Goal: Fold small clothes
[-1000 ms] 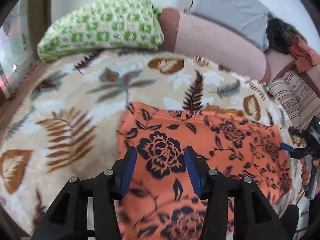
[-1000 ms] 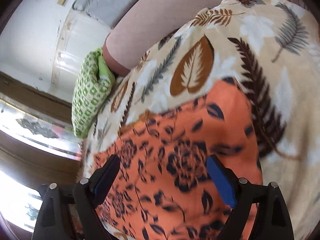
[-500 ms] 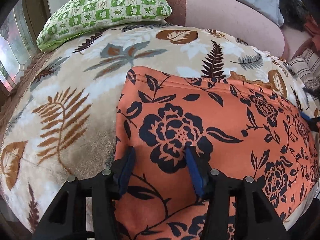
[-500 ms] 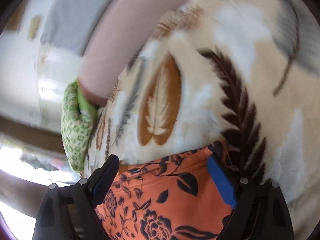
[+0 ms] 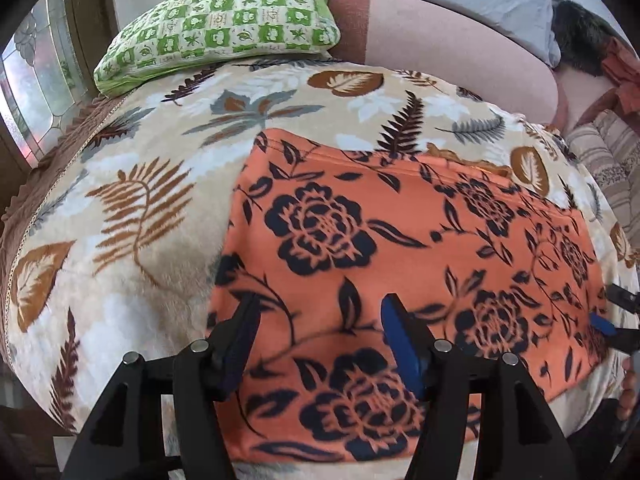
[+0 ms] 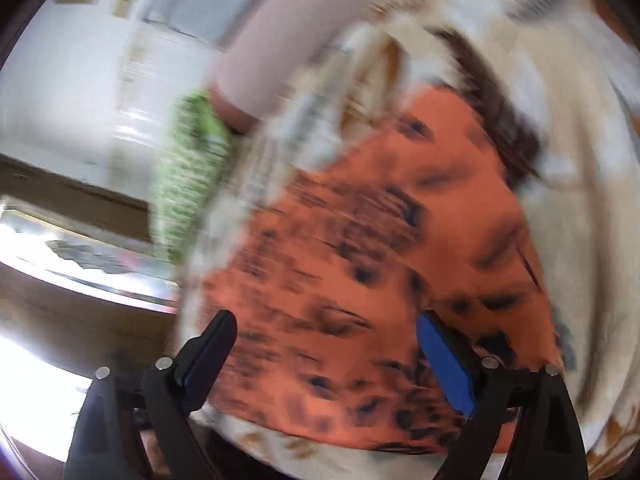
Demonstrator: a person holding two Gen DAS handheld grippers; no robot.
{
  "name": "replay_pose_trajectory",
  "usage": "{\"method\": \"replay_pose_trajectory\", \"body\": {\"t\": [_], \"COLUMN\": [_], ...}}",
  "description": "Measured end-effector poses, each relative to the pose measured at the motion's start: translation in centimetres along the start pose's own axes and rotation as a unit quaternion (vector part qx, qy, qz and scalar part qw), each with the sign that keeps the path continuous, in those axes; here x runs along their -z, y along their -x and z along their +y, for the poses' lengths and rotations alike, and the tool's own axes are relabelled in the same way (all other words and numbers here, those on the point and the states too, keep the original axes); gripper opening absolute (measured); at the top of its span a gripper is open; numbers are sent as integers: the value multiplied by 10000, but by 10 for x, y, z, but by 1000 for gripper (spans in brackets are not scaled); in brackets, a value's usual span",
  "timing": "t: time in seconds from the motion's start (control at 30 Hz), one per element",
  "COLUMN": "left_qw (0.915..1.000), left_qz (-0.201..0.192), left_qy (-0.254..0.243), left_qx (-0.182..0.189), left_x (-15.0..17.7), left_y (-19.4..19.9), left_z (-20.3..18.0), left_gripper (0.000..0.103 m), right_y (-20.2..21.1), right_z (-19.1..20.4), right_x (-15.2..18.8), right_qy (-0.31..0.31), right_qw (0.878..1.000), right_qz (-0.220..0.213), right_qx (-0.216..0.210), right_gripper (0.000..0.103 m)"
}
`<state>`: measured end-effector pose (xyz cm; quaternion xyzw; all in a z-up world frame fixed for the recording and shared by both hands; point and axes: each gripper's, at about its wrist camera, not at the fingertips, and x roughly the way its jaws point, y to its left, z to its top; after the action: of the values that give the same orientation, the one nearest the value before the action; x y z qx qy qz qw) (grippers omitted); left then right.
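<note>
Orange floral cloth point(image 5: 400, 240) lies spread flat over the near half of a bed, on a beige leaf-print blanket point(image 5: 132, 200) that covers the whole top. The blanket is the biggest thing in sight: it runs bare and open to the left of the cloth and in a broad band beyond it, up to a long pink bolster point(image 5: 452, 52) and a green checked pillow point(image 5: 224, 32) at the head. A brown fringed border point(image 5: 48, 184) marks the blanket's left edge, with a patterned glass window point(image 5: 36, 92) just past it. Striped cushions point(image 5: 612, 160) crowd the far right corner.

The cloth's far edge is a straight stitched hem point(image 5: 360, 156); its left edge drops toward the front of the bed, and its near edge lies close to the bed's front rim, with a thin strip of blanket showing under it.

The left gripper point(image 5: 320, 320) hangs over the cloth's near left part, jaws opening, cloth below them but its pads not pressing on it. The right gripper point(image 6: 328, 344) is spread wide above the cloth's near right part, nothing pinched; its view is smeared by blur, so the edges there are hard to read. From the left view, its blue pad tip point(image 5: 600, 322) sits at the cloth's right edge, a person's fingers point(image 5: 628, 384) just below.
</note>
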<state>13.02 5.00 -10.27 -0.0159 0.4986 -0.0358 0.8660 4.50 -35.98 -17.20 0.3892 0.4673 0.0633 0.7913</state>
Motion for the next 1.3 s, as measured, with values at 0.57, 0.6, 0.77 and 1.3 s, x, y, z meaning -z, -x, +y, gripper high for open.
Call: {"method": "replay_pose_trajectory", "body": {"t": [0.57,0.6,0.77,1.3], "left_qw": [10000,9999,9998,9997], "left_qz": [-43,-40,64,36], "left_qy": [-31,-10,-65,-232], "left_qx": [83,105,185,121], "left_x": [13,13,18,21], "left_y": [14,13,6,11], "left_z": [-6,-6,-16,-33], "left_gripper": [69,69,69,69], "right_y": [44,52,68,55], "right_z": [38,37,21,-52], "right_x": [19,30,87,62], "right_qy": [52,-54,-530,-2365], "right_qw": [9977,9971,9964,9635], "right_qz": [-517,-546,-367,-924], "right_qx": [-435,-532,-544,-848], "right_gripper": [96,96,96,96]}}
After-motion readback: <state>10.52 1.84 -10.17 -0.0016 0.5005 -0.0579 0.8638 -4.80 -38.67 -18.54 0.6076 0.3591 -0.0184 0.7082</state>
